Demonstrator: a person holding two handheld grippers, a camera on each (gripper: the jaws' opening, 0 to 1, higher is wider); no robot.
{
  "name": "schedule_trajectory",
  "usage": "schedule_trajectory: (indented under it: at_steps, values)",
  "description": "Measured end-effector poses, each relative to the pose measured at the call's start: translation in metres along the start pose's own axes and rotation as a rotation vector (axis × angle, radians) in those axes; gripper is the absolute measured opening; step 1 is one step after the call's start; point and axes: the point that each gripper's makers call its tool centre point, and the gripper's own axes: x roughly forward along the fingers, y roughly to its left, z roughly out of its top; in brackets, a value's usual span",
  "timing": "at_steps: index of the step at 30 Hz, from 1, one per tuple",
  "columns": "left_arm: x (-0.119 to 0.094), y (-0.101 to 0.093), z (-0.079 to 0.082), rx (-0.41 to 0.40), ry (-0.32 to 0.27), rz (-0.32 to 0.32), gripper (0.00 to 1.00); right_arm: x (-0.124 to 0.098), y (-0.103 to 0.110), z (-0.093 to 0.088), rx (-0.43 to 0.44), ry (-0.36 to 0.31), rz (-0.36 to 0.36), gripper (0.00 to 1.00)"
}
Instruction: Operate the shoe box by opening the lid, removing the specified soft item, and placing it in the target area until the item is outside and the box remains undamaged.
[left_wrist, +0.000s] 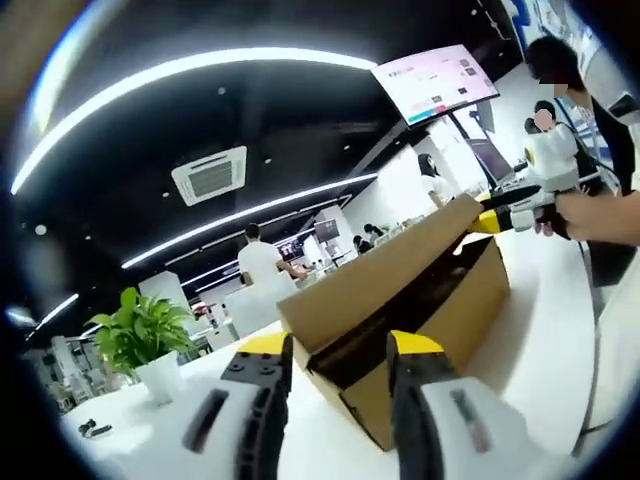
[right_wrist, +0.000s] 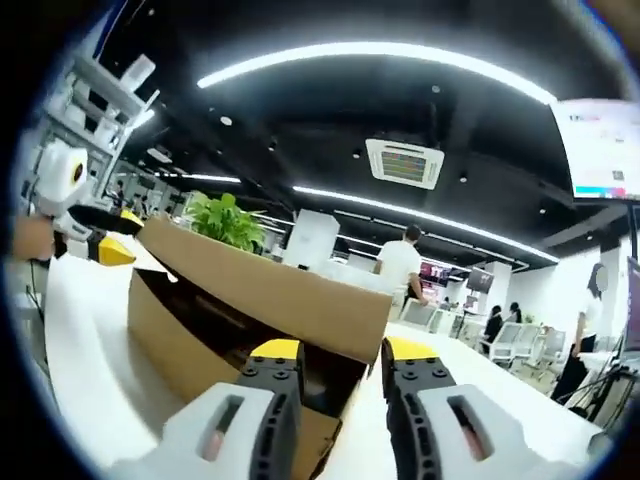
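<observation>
In the left gripper view we hold our left claw low over the white table, its two yellow-tipped jaws standing apart with nothing between them. Just beyond the tips sits the shoe box, plain brown cardboard with a dark inside. Its lid is tilted up along one long side, so a dark slit shows between lid and box wall. The near corner of the box lies between our jaws, but we cannot tell whether they touch it. At the far end of the box our right claw comes in from the right, held in a hand, with its yellow tip at the lid's edge. A potted plant stands on the table to the left, well apart from the box.

In the right gripper view our right claw is also spread, empty, with the box corner just past its tips. The lid slants above the dark opening. The left claw shows at the far end, by the lid's edge. The plant rises behind the box.
</observation>
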Motion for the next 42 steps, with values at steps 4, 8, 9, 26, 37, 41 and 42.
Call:
schedule_trajectory:
  at_steps: [4, 8, 9, 26, 37, 41, 42]
  values:
    - [0.001, -0.002, 0.002, 0.006, -0.007, -0.003, 0.45, 0.004, 0.001, 0.004, 0.14, -0.047, 0.018, 0.35]
    - [0.003, -0.005, 0.006, -0.022, -0.032, -0.021, 0.52, 0.006, -0.001, 0.01, 0.149, -0.071, -0.004, 0.38]
    - [0.003, -0.005, 0.007, -0.018, -0.032, -0.021, 0.52, 0.007, -0.002, 0.011, 0.151, -0.079, -0.013, 0.37]
    - [0.003, -0.001, 0.015, -0.031, -0.014, -0.078, 0.67, 0.029, -0.013, 0.02, 0.123, -0.11, -0.066, 0.34]
    - [-0.005, -0.013, 0.007, -0.193, 0.026, -0.293, 0.63, 0.041, -0.04, 0.015, 0.078, -0.112, -0.114, 0.12]
    - [-0.006, -0.015, -0.001, -0.083, 0.051, -0.303, 0.57, 0.045, -0.045, 0.015, 0.116, -0.105, -0.114, 0.09]
    - [-0.005, -0.016, -0.003, -0.066, 0.055, -0.3, 0.57, 0.044, -0.042, 0.015, 0.115, -0.104, -0.117, 0.08]
